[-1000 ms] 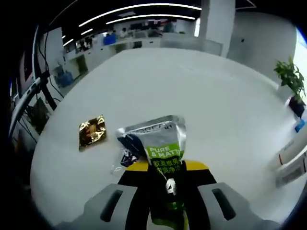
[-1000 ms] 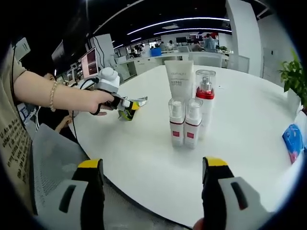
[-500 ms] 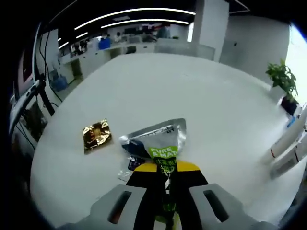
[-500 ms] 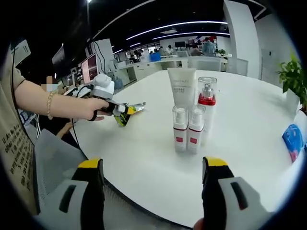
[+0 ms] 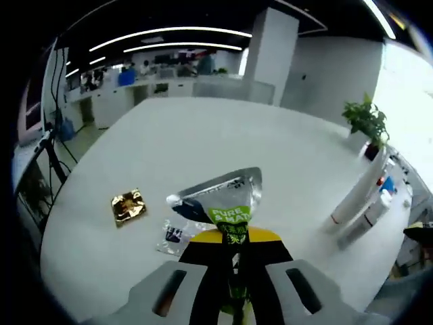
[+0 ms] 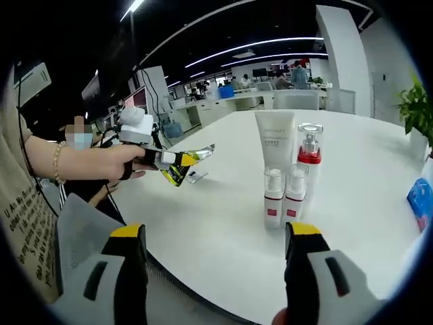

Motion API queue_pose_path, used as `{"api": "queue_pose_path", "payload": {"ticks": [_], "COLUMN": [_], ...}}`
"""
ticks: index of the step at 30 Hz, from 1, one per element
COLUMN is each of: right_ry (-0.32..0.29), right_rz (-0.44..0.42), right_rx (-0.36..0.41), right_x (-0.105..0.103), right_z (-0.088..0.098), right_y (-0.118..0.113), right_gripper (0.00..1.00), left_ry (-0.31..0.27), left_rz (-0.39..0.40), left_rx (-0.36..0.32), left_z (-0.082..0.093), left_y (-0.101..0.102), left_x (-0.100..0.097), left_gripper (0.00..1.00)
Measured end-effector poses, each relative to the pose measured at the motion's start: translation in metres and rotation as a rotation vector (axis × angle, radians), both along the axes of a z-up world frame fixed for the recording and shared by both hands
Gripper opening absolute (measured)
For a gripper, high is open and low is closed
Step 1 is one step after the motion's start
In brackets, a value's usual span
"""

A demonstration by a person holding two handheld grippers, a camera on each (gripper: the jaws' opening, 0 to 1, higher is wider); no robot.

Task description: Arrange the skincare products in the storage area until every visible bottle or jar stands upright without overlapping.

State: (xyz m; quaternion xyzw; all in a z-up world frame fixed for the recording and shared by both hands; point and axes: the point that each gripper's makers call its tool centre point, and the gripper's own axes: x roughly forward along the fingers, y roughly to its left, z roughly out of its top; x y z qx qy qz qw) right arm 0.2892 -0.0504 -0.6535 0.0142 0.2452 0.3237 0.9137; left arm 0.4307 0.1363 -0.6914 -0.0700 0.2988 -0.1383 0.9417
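Left tool (image 5: 230, 250) clamping green tube (image 5: 226, 203), lifted above table (image 5: 284, 156)

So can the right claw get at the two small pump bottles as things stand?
Probably yes: the right claw is open and the two small pump bottles stand straight ahead on the table, nothing between.

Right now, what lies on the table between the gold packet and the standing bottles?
In the left gripper view, the green sachet held in the left gripper and a small clear packet; otherwise bare table between gold packet and bottles.
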Motion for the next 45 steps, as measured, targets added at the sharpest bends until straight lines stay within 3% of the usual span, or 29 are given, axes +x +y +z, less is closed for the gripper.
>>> {"api": "queue_pose_path", "payload": {"ticks": [7, 17, 23, 27, 30, 37, 41, 43, 45], "right_ry": [-0.023, -0.066, -0.062, -0.066, -0.07, -0.081, -0.088, -0.103, -0.106], "right_rz": [0.026, 0.045, 0.039, 0.027, 0.016, 0.01, 0.011, 0.033, 0.049], "right_rx": [0.05, 0.221, 0.36, 0.449, 0.505, 0.574, 0.623, 0.648, 0.647], "right_x": [0.0, 0.007, 0.014, 0.021, 0.026, 0.033, 0.033, 0.03, 0.028], "right_z": [0.014, 0.058, 0.083, 0.101, 0.113, 0.13, 0.138, 0.144, 0.146], "right_y": [0.014, 0.039, 0.051, 0.056, 0.058, 0.061, 0.063, 0.066, 0.067], "right_gripper": [0.84, 0.81, 0.8, 0.79, 0.78, 0.75, 0.65, 0.54, 0.37], "left_ry": [-0.082, -0.223, -0.325, -0.362, -0.373, -0.416, -0.433, -0.43, -0.431], "left_rz": [-0.084, -0.229, -0.383, -0.466, -0.48, -0.555, -0.588, -0.602, -0.608], "left_rx": [-0.015, -0.008, -0.008, -0.062, -0.079, -0.12, -0.146, -0.163, -0.186], "left_z": [0.038, 0.088, 0.12, 0.136, 0.142, 0.159, 0.165, 0.167, 0.169], "left_y": [-0.014, -0.038, -0.065, -0.081, -0.084, -0.099, -0.106, -0.108, -0.109], "left_x": [-0.017, -0.045, -0.068, -0.089, -0.098, -0.121, -0.131, -0.135, -0.14], "left_gripper": [0.05, 0.05, 0.05, 0.05, 0.05, 0.05, 0.05, 0.05, 0.06]}}
